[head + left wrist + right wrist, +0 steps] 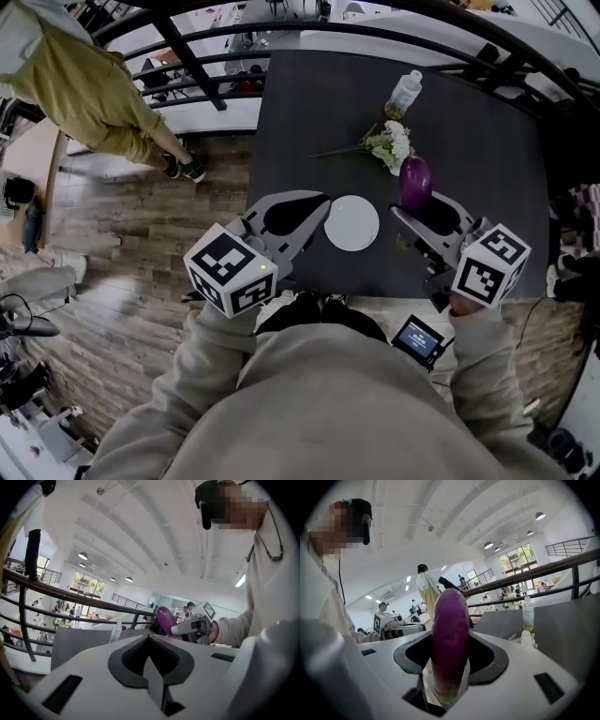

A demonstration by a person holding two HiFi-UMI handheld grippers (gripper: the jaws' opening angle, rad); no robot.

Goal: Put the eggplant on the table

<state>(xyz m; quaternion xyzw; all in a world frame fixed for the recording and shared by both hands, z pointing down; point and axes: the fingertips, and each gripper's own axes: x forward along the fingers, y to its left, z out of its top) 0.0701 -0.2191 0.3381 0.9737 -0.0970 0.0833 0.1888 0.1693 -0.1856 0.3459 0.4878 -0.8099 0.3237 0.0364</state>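
Eggplant (450, 639) clamped in right gripper (424, 208) | left gripper (150, 640) closed, empty | best: lower gently onto bare worktop (309, 112), then release.

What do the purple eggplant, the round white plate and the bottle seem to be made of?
Eggplant: smooth purple skin with a soft sheen. Whether it is real or a plastic model, I cannot tell.
Plate: plain, even white, perhaps ceramic or plastic. The look leaves it open.
Bottle: most likely clear plastic, since yellowish liquid shows through its wall.
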